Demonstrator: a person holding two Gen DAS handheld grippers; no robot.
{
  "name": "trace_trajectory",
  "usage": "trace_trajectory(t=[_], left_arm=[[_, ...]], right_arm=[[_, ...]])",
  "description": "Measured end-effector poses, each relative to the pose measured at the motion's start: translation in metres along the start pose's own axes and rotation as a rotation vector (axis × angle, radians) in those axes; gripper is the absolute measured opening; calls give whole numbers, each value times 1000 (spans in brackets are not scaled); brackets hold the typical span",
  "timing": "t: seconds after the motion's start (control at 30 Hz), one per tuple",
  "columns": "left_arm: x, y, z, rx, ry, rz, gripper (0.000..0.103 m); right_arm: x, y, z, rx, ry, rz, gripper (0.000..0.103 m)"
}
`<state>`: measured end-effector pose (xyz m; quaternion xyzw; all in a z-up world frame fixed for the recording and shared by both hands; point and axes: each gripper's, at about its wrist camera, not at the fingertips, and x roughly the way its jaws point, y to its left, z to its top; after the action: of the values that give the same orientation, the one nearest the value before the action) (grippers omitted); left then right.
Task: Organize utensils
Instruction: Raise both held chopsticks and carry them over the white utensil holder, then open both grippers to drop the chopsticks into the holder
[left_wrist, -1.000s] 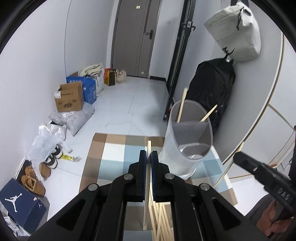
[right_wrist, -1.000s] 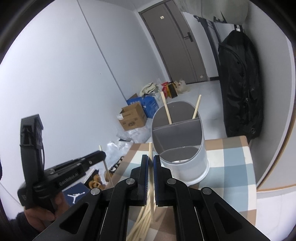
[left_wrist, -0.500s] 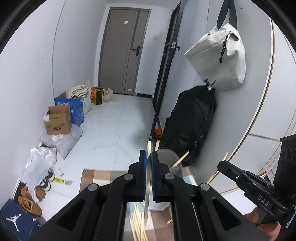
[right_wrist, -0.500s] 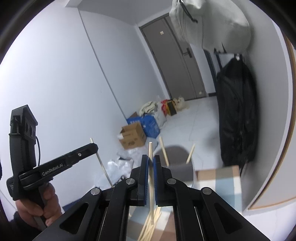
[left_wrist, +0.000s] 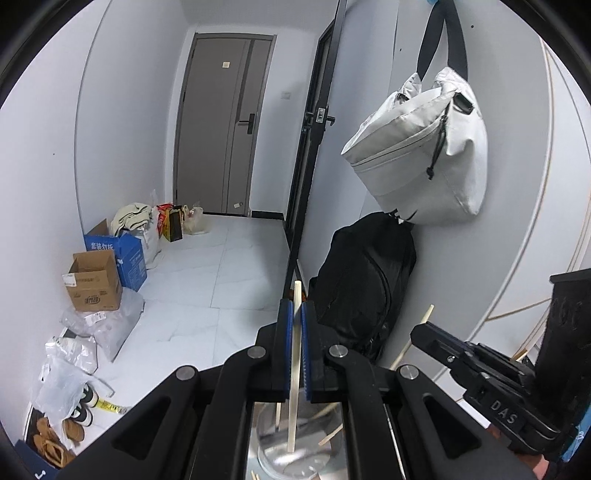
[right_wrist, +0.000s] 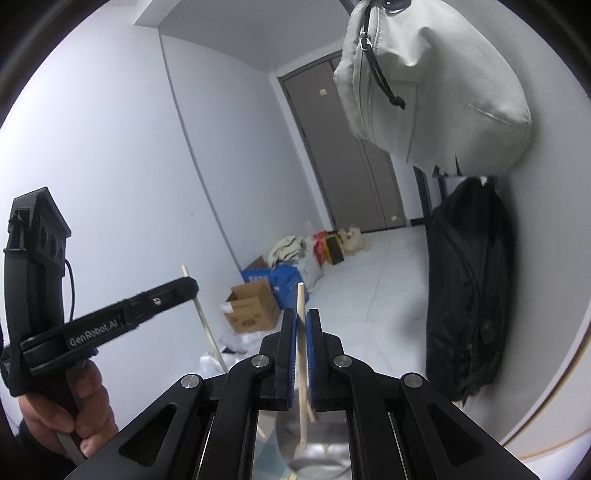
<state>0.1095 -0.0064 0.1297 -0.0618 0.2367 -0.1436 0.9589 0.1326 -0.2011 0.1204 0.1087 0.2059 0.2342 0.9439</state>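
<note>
My left gripper is shut on a wooden chopstick, held upright with its lower end over the grey utensil holder, which has other chopsticks in it. My right gripper is shut on another wooden chopstick, also upright, its lower end over the same holder. In the left wrist view the right gripper shows at the right with its chopstick. In the right wrist view the left gripper shows at the left with its chopstick.
A white bag hangs on the right wall above a black backpack. Cardboard boxes, plastic bags and shoes lie along the left wall on the tiled floor. A grey door is at the far end.
Both grippers have risen with their chopsticks and tilted up. The holder has slid to the bottom of both views and the checked cloth is out of sight.
</note>
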Motion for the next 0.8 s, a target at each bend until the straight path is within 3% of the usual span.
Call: trace_trajectory(t=[0.27,0.8], left_arm=[[45,18,-17,-60,15,-27,1],[69,16,-27,-40,32,-64,1]], right_arm=[[20,-14,10,15,-36,-39,4],[53,-18,-10,-44,12,-52,4]])
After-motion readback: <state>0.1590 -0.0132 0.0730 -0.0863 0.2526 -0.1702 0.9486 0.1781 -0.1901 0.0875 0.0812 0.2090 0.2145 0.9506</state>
